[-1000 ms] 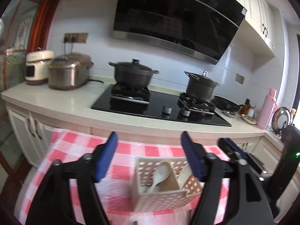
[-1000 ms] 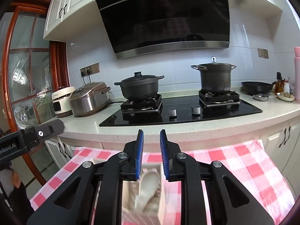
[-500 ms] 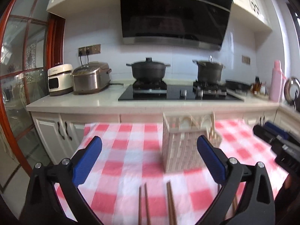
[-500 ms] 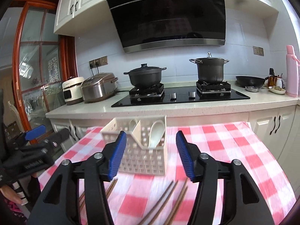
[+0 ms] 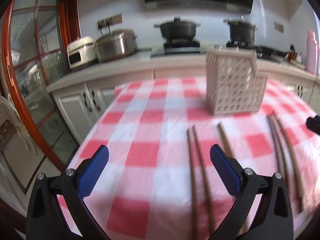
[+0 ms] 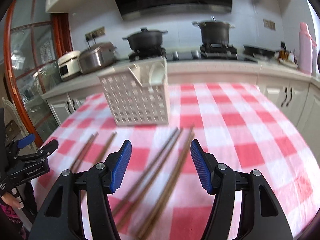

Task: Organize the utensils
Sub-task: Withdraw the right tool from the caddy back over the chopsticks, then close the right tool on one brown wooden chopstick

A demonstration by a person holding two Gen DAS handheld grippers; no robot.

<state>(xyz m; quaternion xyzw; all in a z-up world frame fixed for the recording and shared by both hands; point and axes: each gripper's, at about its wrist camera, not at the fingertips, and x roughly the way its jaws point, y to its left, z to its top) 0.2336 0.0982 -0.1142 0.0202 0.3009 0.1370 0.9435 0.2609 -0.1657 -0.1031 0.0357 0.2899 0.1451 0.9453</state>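
Observation:
Several brown wooden chopsticks lie loose on the red-and-white checked tablecloth. Behind them stands a white perforated utensil basket holding white spoons. My right gripper hovers over the middle chopsticks with its jaws opening, gripping nothing. My left gripper is wide open above the cloth. A chopstick pair lies under its right finger, more chopsticks lie to the right, and the basket stands beyond. The left gripper also shows at the left edge of the right wrist view.
The table's left edge drops toward white cabinets and a wood-framed glass door. Behind the table runs a counter with two rice cookers, a hob with two dark pots and a pink bottle. A person's hand holds the left gripper.
Both grippers have come down and back from over the basket to low above the chopsticks. The right jaws went from nearly shut to wide apart, and the left jaws also widened.

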